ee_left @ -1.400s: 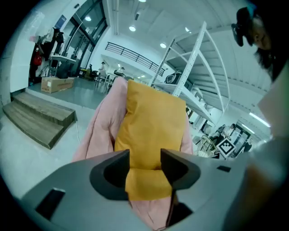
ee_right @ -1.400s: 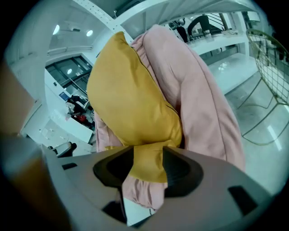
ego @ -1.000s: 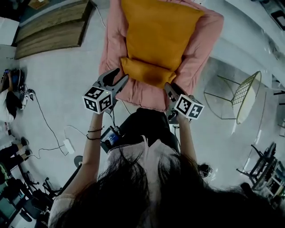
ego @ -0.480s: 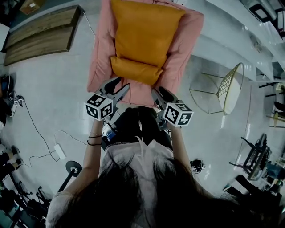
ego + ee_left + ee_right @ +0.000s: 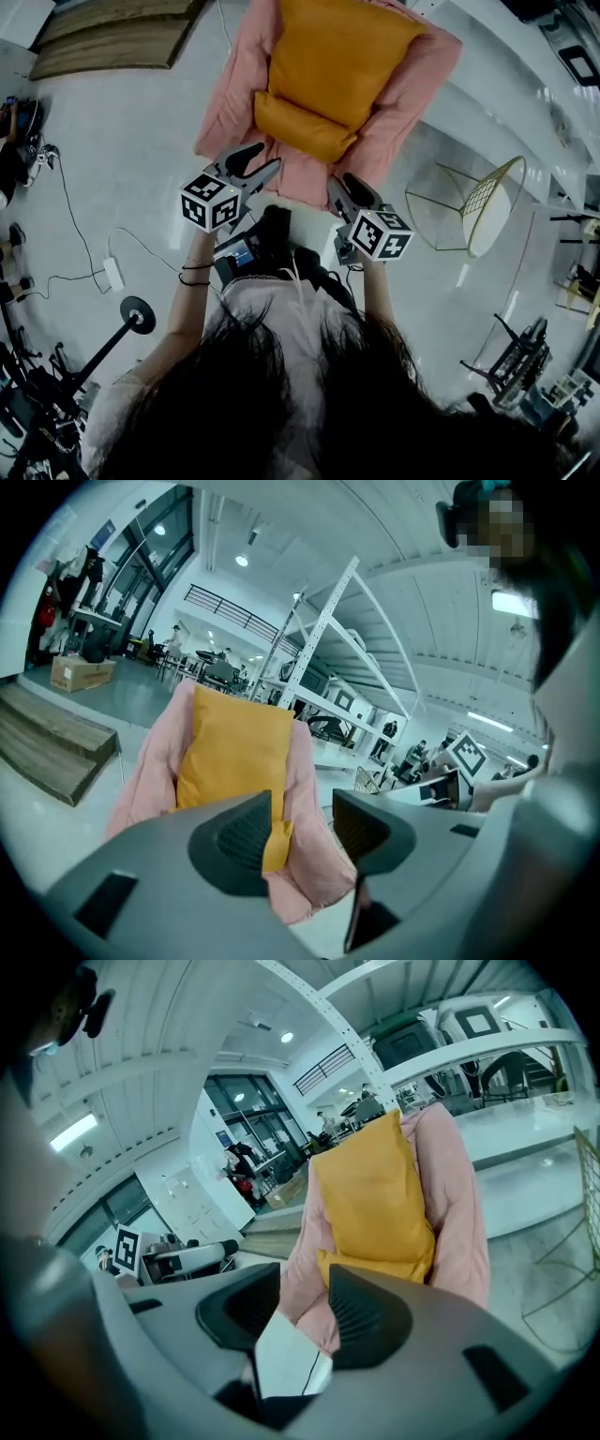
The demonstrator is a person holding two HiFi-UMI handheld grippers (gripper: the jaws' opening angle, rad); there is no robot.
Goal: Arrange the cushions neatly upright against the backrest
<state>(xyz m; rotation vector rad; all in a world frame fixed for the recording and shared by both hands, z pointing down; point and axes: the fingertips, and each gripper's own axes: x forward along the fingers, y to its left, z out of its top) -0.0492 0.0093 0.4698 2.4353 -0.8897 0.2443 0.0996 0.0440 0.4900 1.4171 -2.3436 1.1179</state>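
Starting far left: wooden platform (image 5: 112, 42) on the floor, no part in this. Next, left tongs (image 5: 263, 157), held up short of the near edge of the pink padded chair (image 5: 230, 108), spread about halfway, gripping nothing, touching nothing.

Dead centre, the prize: orange cushion (image 5: 342, 56), standing upright in the chair, leaning on the pink backrest (image 5: 450, 1176), framed by pink on both sides. Nearer, a smaller orange roll (image 5: 305, 127) lying across the seat. Second cushion, or the folded bottom of the first? Impossible to say.

Over to the right tongs (image 5: 339, 186), level with its partner and likewise clear of the chair. Just narrowed a touch, yet parted, with nothing between. Farthest right, wire chair (image 5: 487, 202), well apart from the action.

Reads as a check-over, or a pause ahead of a final tidy, with the main cushion seemingly home already. Next call, probably: closing in on that low roll, pinching the soft fabric at both ends together, then lifting it square against the backrest without dragging the big one askew.
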